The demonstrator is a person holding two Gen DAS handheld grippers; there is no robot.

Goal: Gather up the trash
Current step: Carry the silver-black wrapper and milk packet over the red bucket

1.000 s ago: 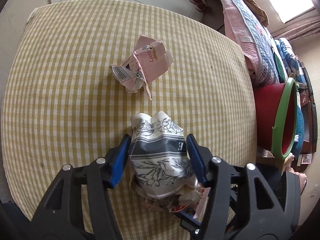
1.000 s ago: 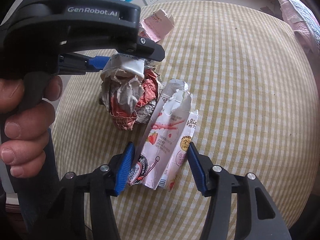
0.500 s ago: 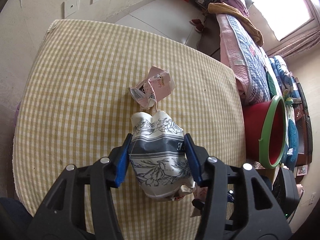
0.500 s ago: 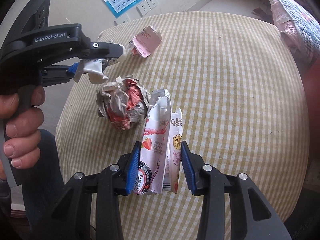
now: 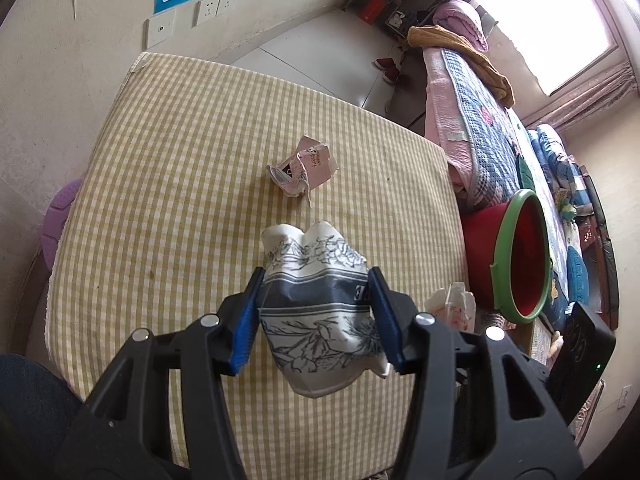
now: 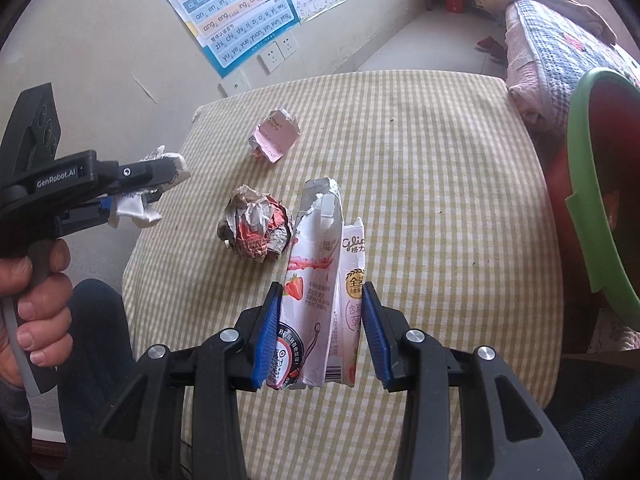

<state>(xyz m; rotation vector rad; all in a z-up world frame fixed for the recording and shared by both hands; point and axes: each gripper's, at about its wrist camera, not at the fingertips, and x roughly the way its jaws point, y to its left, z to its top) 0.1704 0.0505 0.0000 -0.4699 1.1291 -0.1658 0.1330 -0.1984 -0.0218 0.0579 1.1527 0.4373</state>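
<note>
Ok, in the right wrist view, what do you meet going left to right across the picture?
Left gripper with a crumpled paper cup → crumpled wrapper ball → strawberry carton in the right gripper → red bucket.

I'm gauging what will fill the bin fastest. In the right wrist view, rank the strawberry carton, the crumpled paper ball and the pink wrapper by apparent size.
1. strawberry carton, though held nearest the camera, so its lead is unsure.
2. crumpled paper ball.
3. pink wrapper, farthest away; it may match the ball.
</note>
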